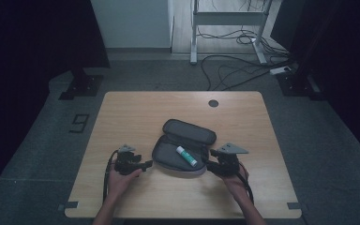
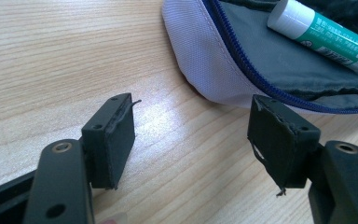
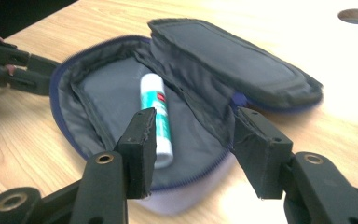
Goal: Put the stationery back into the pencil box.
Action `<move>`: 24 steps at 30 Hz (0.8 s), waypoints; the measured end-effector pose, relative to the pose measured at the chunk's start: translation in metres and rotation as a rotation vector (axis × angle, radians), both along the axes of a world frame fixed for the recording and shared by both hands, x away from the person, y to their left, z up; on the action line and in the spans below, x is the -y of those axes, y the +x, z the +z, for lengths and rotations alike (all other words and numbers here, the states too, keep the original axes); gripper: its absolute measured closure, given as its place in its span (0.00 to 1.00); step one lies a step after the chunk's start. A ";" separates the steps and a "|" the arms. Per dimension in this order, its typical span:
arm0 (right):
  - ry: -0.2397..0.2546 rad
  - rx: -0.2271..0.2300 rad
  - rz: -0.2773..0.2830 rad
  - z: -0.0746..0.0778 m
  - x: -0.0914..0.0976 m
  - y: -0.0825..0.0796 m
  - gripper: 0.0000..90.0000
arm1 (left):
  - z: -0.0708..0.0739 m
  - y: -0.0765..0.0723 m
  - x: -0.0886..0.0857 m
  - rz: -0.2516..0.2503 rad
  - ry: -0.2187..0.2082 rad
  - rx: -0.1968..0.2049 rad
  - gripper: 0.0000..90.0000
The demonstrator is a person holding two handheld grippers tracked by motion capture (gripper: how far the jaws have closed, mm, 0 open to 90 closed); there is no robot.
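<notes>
Two grippers, both empty: left gripper [image 2: 191,140] jaws wide apart above bare table [image 1: 136,112], just beside the pencil case [image 1: 168,157]; right gripper [image 3: 191,149] jaws parted at the case's edge. Glue stick [image 3: 157,116] lies inside the unzipped case, untouched.

One floor mark I can read; the stick's label I cannot.
From the high view I make out a dark figure "9" [image 1: 79,123] on the grey floor, just off the table's [image 1: 136,108] far left corner. The glue stick [image 2: 324,33] lying in the open pouch [image 2: 200,56] carries a green label with white print, but the lettering is too small and blurred for me to read.
</notes>
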State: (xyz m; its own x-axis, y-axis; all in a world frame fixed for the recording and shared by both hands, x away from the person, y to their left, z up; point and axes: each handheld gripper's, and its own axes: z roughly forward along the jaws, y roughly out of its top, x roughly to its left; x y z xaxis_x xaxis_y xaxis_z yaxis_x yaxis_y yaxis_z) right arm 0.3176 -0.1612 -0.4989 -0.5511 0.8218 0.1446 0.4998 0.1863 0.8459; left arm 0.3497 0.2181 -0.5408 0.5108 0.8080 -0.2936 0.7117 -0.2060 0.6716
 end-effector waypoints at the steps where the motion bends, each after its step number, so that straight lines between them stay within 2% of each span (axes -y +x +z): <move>1: 0.001 -0.001 -0.005 -0.002 0.003 -0.002 0.54 | 0.000 0.000 -0.001 -0.001 0.000 -0.001 0.35; 9: -0.025 -0.004 -0.024 -0.018 0.023 -0.016 0.53 | 0.003 -0.002 -0.011 0.026 -0.016 0.000 0.35; 18: -0.083 -0.049 -0.052 -0.045 0.043 -0.016 0.51 | 0.005 -0.005 -0.021 0.046 -0.028 0.005 0.35; 24: -0.091 -0.068 -0.078 -0.052 0.050 -0.013 0.50 | 0.007 -0.005 -0.025 0.057 -0.035 0.009 0.35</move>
